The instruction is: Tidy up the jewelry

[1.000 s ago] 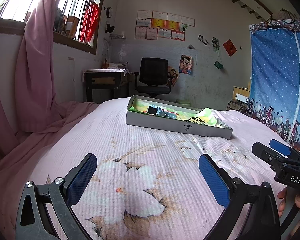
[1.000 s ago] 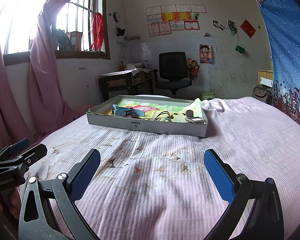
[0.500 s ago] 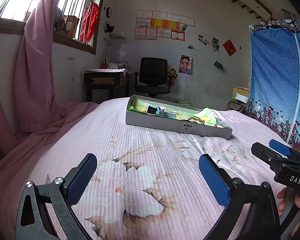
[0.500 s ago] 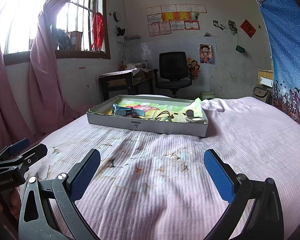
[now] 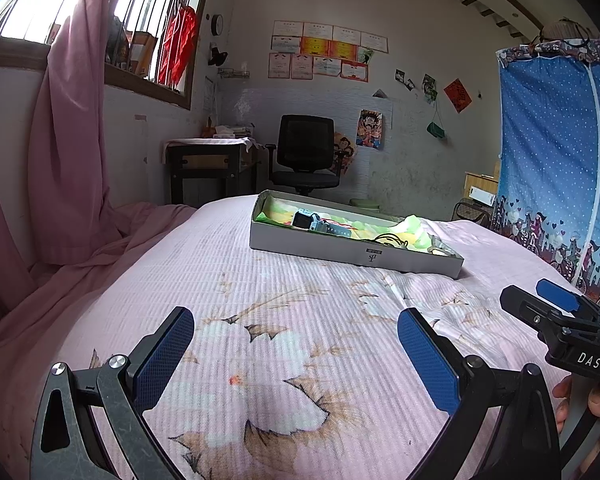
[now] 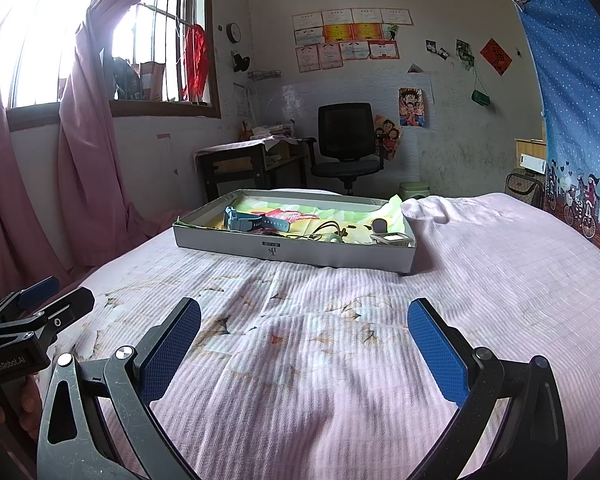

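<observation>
A shallow grey box [image 6: 296, 250] [image 5: 340, 254] lies on the pink bedspread, lined with bright paper. Inside it are a blue watch [image 6: 256, 222] [image 5: 316, 223] at the left, a dark cord necklace [image 6: 328, 232] [image 5: 388, 239] in the middle, and a small square metal piece [image 6: 394, 239] at the right end. My left gripper [image 5: 296, 354] hovers open over the bedspread, well short of the box, with nothing between its blue pads. My right gripper [image 6: 304, 350] is open too, equally far from the box. Each gripper shows at the edge of the other's view.
The bedspread [image 6: 340, 340] fills the foreground. Pink curtains [image 5: 60, 160] hang at the left by a barred window. Behind the bed stand a dark desk [image 6: 240, 164] and a black office chair [image 6: 346, 140]. A blue patterned curtain [image 5: 556, 160] hangs at the right.
</observation>
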Demonstrator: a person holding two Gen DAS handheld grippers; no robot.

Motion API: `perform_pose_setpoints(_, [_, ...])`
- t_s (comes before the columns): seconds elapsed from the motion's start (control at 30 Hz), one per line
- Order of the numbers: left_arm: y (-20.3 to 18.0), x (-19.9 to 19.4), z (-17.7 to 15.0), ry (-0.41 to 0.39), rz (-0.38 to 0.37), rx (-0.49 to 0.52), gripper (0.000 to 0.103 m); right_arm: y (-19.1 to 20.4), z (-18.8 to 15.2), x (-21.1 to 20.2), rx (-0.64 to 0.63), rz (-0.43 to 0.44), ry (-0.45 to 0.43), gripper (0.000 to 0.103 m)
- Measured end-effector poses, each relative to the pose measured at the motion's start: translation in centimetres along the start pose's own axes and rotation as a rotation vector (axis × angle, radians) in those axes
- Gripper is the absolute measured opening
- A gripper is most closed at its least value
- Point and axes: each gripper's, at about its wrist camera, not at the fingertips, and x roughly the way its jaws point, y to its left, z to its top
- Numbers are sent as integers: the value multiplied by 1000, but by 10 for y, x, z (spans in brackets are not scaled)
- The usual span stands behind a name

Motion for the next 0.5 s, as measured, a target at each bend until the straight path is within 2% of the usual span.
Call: perform_pose_setpoints(0.5, [-1,0,0,0,0,1,103,0,-1,0,0,1,0,102])
